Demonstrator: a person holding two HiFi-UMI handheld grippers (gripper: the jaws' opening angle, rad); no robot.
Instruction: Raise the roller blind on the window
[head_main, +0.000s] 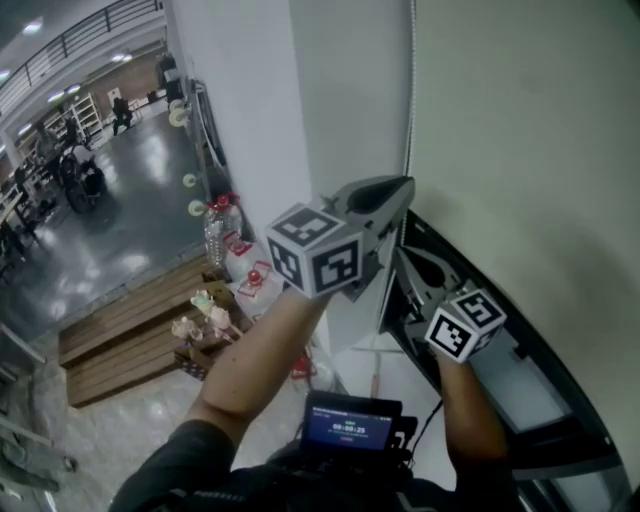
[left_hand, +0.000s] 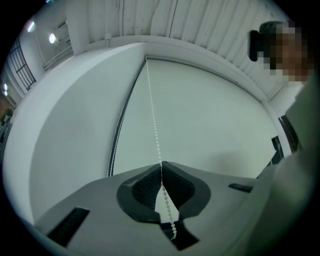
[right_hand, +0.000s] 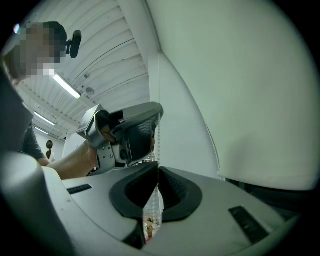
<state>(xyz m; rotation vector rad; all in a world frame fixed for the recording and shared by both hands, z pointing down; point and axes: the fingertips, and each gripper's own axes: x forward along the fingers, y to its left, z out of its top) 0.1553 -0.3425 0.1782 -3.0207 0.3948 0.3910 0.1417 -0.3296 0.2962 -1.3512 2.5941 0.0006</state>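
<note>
Bead chain (left_hand: 155, 131), frame centre: left gripper (left_hand: 161, 166) pinching it; right gripper (right_hand: 157, 169) pinching it lower. Roller blind (head_main: 520, 130), right.

One roller blind (head_main: 520, 120); beside the blind, one bead chain (left_hand: 155, 125), one left gripper (left_hand: 161, 166), one right gripper (right_hand: 157, 169).

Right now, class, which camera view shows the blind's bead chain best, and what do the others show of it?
The left gripper view: the bead chain runs along the roller blind into the left gripper, shut on it. The right gripper view shows a short stretch entering the right gripper; the head view, a faint line.
</note>
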